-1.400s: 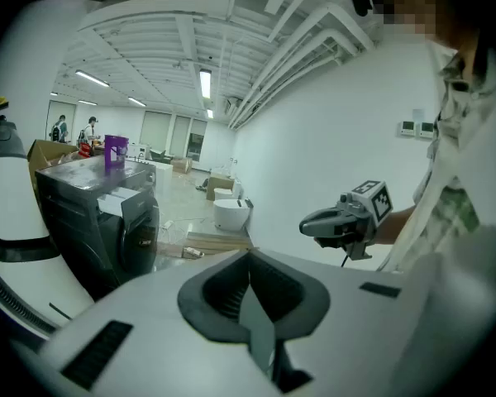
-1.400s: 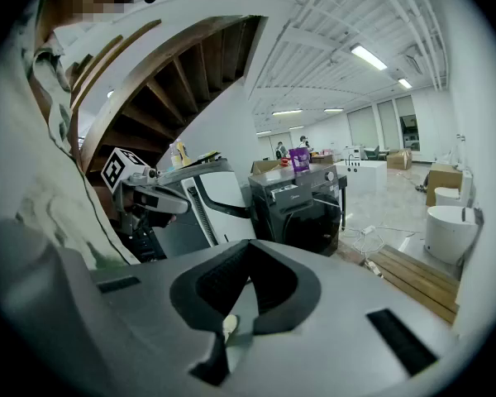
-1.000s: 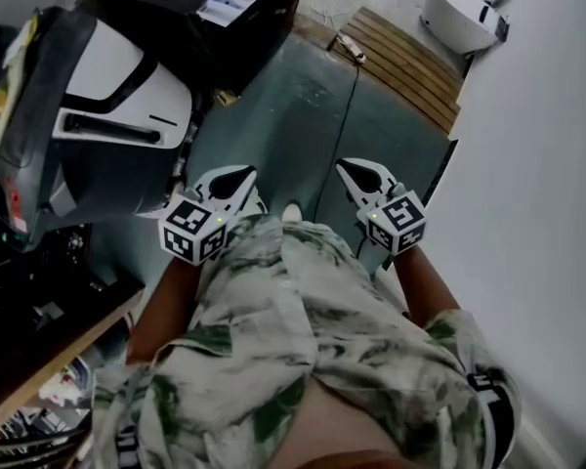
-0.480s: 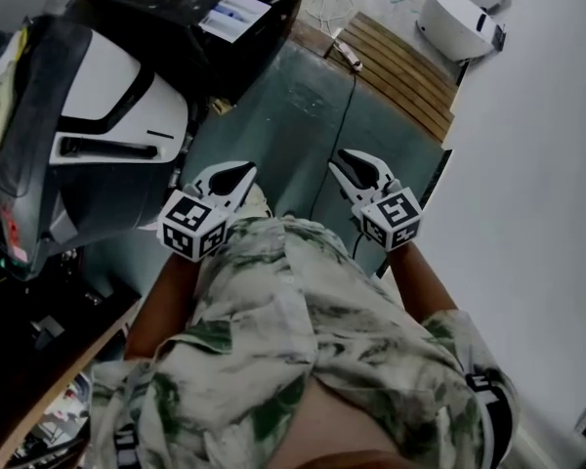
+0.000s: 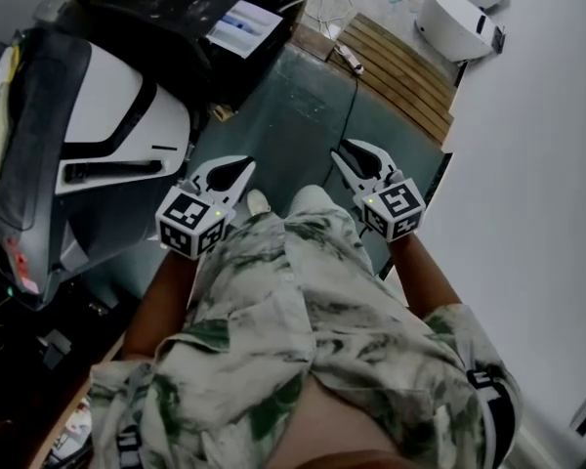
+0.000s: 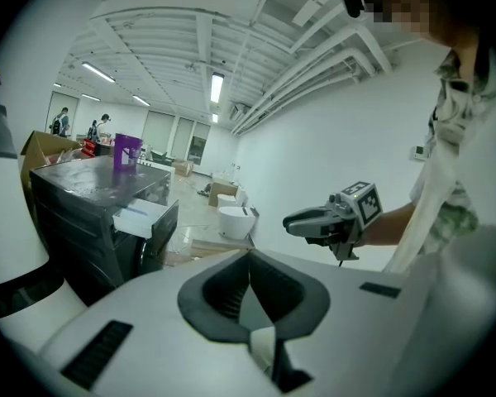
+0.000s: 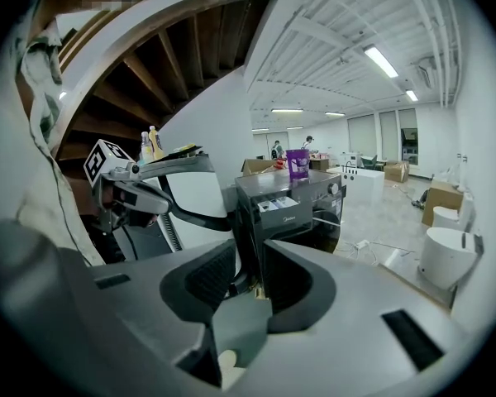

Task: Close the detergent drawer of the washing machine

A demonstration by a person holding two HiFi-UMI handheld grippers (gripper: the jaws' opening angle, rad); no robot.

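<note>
The person in a pale shirt with green leaf pattern is holding both tools out in front of the body, in the middle of the head view, over the grey-green floor. The left gripper is keeping its tongs pressed together at the tips, and nothing is sitting in them. The right gripper is standing with its tongs spread; they have just been opening, and between them only the room beyond is showing, no object. The dark grey front-loading washing machine is standing at the upper left of the head view. Its white detergent drawer is sticking out of the machine's front, open, and it is well apart from both grippers. In the right gripper view a purple container is standing on top of the machine. A big white and black rounded housing is filling the left side of the head view, just beside the left gripper. A wooden slatted pallet and a white round tub are lying at the upper right, and a thin black cable is running over the floor.
</note>
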